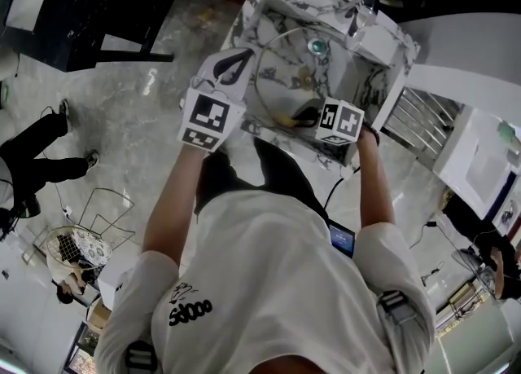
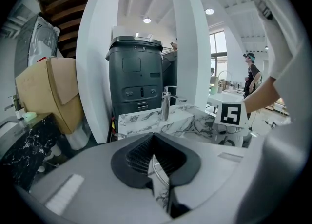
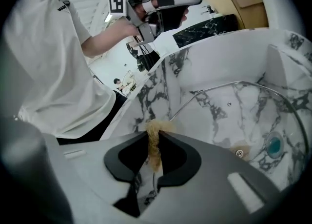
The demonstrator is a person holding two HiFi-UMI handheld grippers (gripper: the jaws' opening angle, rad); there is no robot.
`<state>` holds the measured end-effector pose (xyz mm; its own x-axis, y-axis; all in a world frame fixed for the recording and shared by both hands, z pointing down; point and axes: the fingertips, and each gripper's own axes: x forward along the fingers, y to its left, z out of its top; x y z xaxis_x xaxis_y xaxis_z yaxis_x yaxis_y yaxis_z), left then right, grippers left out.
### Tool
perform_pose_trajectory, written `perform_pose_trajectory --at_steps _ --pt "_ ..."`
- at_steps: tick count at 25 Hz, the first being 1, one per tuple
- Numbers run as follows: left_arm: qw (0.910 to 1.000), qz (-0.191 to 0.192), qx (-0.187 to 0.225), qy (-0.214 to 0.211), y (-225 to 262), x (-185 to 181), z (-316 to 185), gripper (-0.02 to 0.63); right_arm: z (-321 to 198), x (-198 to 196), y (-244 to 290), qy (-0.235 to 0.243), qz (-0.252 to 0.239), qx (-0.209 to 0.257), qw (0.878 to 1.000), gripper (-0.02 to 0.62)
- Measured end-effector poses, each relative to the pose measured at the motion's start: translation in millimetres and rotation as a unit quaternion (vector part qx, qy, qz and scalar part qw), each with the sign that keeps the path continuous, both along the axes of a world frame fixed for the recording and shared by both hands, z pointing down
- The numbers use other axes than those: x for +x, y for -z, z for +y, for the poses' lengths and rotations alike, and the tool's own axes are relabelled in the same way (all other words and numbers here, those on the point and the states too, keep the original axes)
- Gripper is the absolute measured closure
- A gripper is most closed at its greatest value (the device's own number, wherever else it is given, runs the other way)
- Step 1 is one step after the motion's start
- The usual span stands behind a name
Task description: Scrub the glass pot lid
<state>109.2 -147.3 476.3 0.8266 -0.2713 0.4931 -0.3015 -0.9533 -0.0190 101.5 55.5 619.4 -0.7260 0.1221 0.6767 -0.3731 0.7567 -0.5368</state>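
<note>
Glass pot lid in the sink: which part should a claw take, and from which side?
Its thin metal rim, from the left edge, where the left claw pinches it. The glass pot lid stands tilted in the marble sink, so the rim sticks up within reach. An edge grip also leaves the glass face free for the scrubbing pad in the right claw.

White-grey marbled sink [image 3: 165, 79], tan scrubber [image 3: 154, 145], clear glass lid [image 3: 234, 115], blk/wht marker cubes [image 1: 203, 117]

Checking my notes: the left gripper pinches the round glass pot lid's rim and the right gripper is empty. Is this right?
No: the right gripper is shut on a tan fibrous scrub pad, as the right gripper view shows. The rest holds.
</note>
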Motion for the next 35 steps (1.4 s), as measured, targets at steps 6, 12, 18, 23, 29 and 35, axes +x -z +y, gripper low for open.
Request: perform_pose_trajectory --at_steps 6,12,18,23,29,35 --pt "1.0000 -0.003 0.000 -0.005 -2 5 6 0.595 -15 15 -3 -0.025 0.002 0.023 0.999 0.545" --pt "0.9999 -0.008 -0.003 -0.006 -6 8 7 0.595 -65 50 -29 -0.088 0.079 0.100 0.988 0.545" --pt "0.9999 -0.014 -0.005 -0.007 -9 10 7 0.595 -105 84 -39 -0.115 0.171 0.144 0.968 0.541" --pt "0.9997 -0.020 -0.007 -0.007 -13 12 7 0.595 -142 116 -40 -0.145 0.240 0.206 0.938 0.538" --pt "0.9996 -0.025 -0.005 -0.013 -16 18 7 0.595 -173 154 -33 -0.207 0.299 0.262 0.894 0.538" --pt "0.9994 -0.029 -0.007 -0.018 -19 20 7 0.595 -183 173 -21 -0.216 0.360 0.328 0.846 0.538"
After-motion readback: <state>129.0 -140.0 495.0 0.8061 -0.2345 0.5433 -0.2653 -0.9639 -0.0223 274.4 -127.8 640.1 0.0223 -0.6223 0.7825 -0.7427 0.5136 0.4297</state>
